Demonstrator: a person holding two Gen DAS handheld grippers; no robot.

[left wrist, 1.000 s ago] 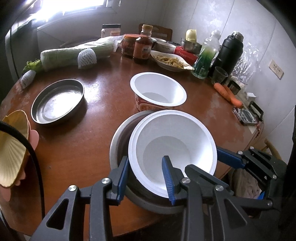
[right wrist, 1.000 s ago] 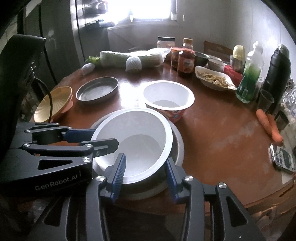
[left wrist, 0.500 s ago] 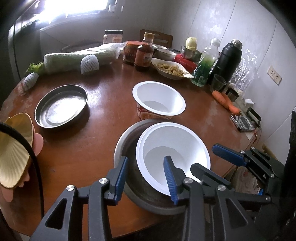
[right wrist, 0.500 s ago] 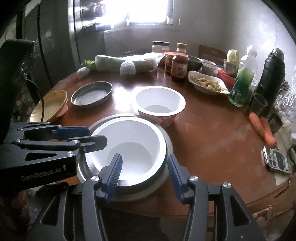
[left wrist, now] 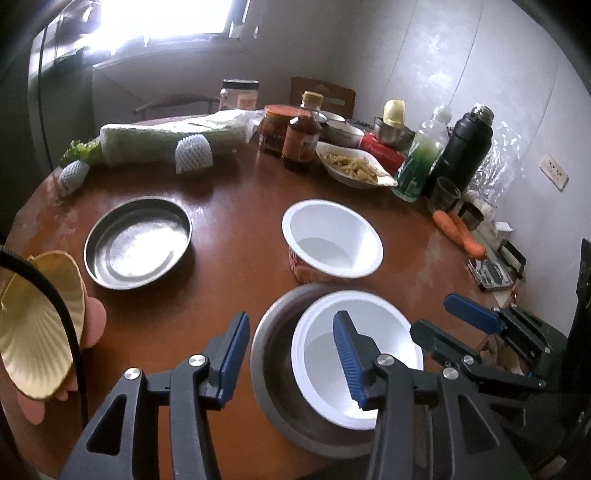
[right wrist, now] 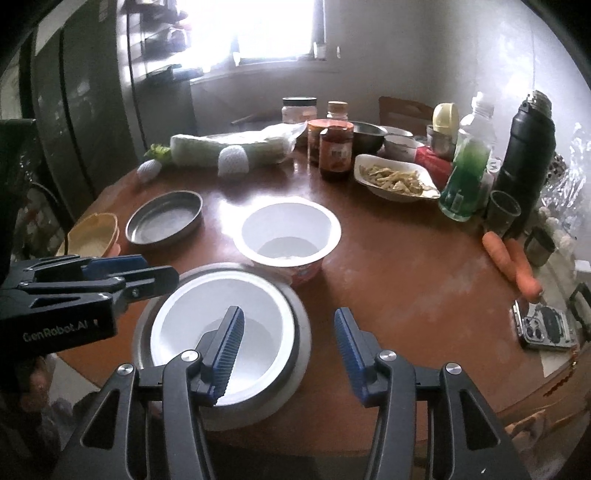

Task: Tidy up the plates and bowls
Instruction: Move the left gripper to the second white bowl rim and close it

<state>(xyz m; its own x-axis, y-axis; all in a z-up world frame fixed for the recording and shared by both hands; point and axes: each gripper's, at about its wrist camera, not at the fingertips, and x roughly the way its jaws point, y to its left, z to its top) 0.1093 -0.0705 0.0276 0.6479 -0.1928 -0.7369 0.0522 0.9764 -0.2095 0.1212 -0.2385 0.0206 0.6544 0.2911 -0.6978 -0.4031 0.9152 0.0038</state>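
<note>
A round brown table (left wrist: pixel 236 258) fills the room under a bright window (left wrist: pixel 155 18). At its left edge lies a shell dish (left wrist: pixel 33 332), then a steel pan (left wrist: pixel 138 242), then a paper bowl (left wrist: pixel 332 240) mid-table. At the near edge a white bowl (left wrist: pixel 354 354) sits nested in a steel plate (left wrist: pixel 273 354). The left gripper (left wrist: pixel 291 358) has just been opening and the right gripper (right wrist: pixel 288 354) stands spread, neither pinching anything. Bottles (left wrist: pixel 301 136), a flask (left wrist: pixel 461 147) and carrots (left wrist: pixel 458 232) line the far and right edges.
</note>
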